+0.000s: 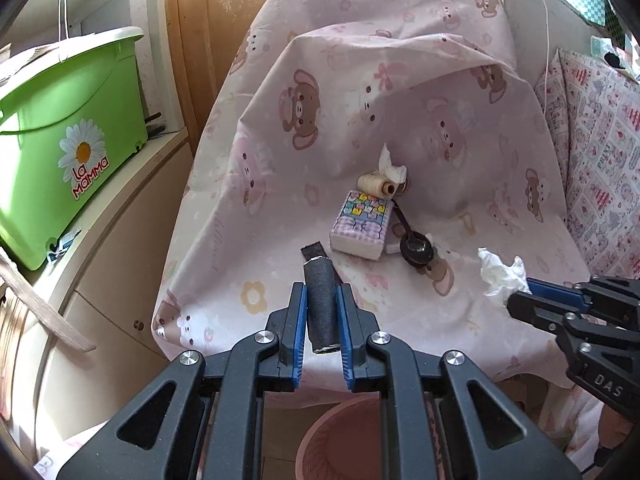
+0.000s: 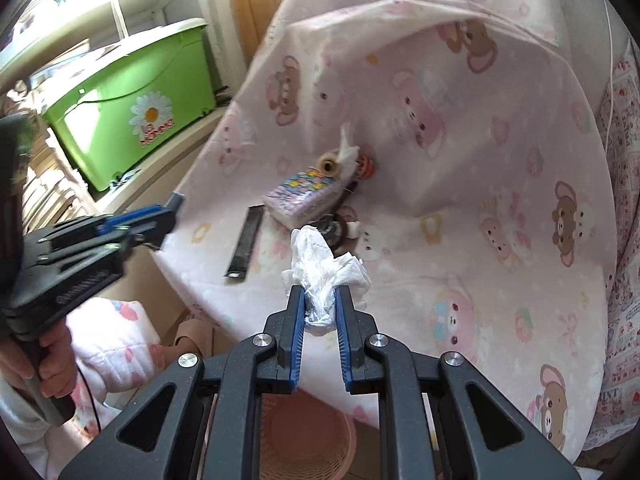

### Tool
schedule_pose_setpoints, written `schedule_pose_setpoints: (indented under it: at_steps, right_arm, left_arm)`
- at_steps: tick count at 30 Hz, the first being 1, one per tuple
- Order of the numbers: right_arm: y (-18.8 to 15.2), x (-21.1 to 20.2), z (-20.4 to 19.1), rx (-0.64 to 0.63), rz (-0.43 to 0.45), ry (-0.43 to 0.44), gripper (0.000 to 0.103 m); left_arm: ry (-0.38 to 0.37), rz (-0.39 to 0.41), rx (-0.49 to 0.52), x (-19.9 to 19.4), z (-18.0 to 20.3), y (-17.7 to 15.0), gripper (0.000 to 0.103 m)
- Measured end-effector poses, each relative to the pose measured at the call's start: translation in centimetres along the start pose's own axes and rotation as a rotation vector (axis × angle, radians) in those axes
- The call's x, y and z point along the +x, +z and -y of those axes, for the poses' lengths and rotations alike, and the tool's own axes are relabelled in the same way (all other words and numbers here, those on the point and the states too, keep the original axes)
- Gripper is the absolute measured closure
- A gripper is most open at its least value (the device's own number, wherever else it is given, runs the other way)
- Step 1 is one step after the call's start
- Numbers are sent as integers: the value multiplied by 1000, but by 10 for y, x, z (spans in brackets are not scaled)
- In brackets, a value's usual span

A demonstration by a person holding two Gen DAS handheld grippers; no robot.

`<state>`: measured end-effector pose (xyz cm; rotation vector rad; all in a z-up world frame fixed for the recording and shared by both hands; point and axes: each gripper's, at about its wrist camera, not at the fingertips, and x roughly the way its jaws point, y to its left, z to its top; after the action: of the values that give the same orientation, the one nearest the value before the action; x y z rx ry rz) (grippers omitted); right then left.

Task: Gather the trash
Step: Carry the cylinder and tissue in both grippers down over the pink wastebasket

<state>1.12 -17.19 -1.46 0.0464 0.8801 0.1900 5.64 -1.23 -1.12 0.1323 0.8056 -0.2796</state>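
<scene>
My left gripper (image 1: 322,288) is shut on a dark grey rolled wrapper (image 1: 322,312) that sticks out past the fingertips. In the right wrist view, the left gripper (image 2: 174,206) hangs at the left, off the table's edge. My right gripper (image 2: 322,290) is shut on a crumpled white tissue (image 2: 320,264), lifted just above the pink bear-print cloth (image 2: 440,260). The left wrist view shows that right gripper (image 1: 520,292) and the tissue (image 1: 502,276) at the right. A black strip wrapper (image 2: 245,242) lies on the cloth near the edge. A second tissue (image 1: 390,166) rests behind a thread spool (image 1: 372,184).
A pastel tissue pack (image 1: 360,226) and a black spoon (image 1: 416,250) lie mid-cloth. A pink basket (image 2: 308,436) stands on the floor below both grippers. A green bin (image 1: 68,132) sits on a cabinet to the left. A person's hand (image 2: 52,360) holds the left gripper's handle.
</scene>
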Motion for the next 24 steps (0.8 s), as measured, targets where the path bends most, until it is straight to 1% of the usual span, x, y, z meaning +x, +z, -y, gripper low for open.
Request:
schedule_pose_setpoints:
  at_steps: [3,6,10,12,15,17,19,24]
  right_arm:
    - [-12,-12,-5,24,-15,28,87]
    - [-20,-23,-11,20,-9,22,86]
    - [-26,-34,-20,30,0,56,86]
    - [-32,-35,-24,17,-4,66,86]
    - [-45,-29,-28,-22,-32,60,86]
    - [-51,-22,-29,-31,-58,54,86]
    - [-57,-15,-28,-28,-96,77,86]
    - [-67,-2,-31,-47,-148,82,86]
  left_arm:
    - [-53,-14,-23,-12,1,-7,89]
    - [-71,4,-12,-32,8,-12,89]
    - [-90,-1,-5,-44,18,-21,89]
    - [-97,-18,3,-40,22,-29,89]
    - [-80,-65,15,-25,24,-43,89]
    - [-97,-111,4,-15,23,-51,89]
    - [-110,-156,-8,-6,21,-57,89]
    - [-134,-223,-32,8,18,-66,89]
